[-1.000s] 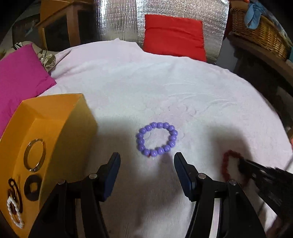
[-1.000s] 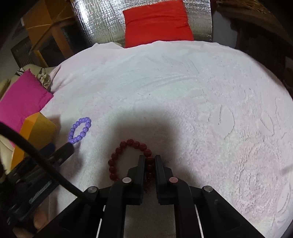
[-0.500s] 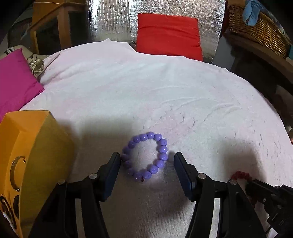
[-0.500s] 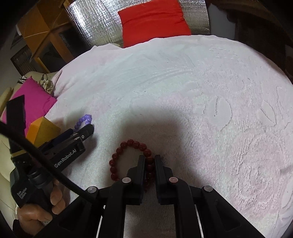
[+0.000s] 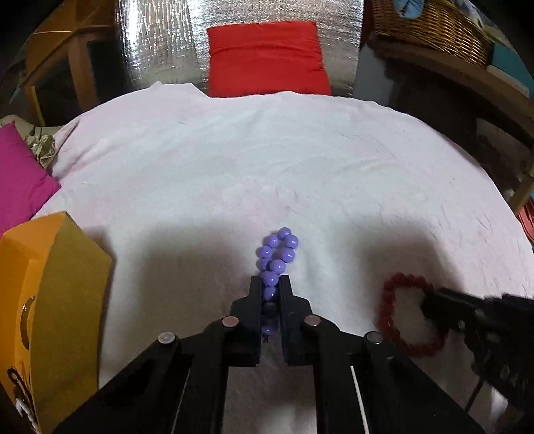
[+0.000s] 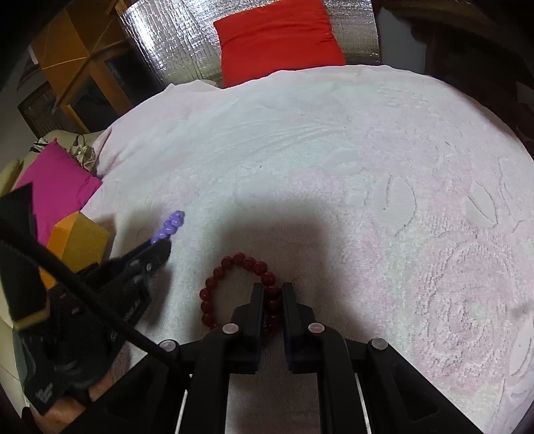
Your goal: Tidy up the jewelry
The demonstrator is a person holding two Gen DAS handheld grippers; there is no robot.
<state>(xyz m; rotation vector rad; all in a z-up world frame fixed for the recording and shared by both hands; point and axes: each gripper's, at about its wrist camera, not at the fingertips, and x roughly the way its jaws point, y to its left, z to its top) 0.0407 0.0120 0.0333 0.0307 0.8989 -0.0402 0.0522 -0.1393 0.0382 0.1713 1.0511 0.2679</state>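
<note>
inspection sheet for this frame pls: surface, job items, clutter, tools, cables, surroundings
Surface: white embossed cloth, shadowed near the tools.
Job's things: purple bracelet squeezed into a narrow loop; red bracelet lying round on the cloth; orange box at left, holding a ring and other pieces.
Clutter: nothing seen.
Grippers: left tool shut on purple bracelet; right tool shut on the red bracelet's right side.
Cables: black cable crossing the left tool in the right wrist view.
Surroundings: red cushion, pink cushion, foil sheet, wicker basket.
</note>
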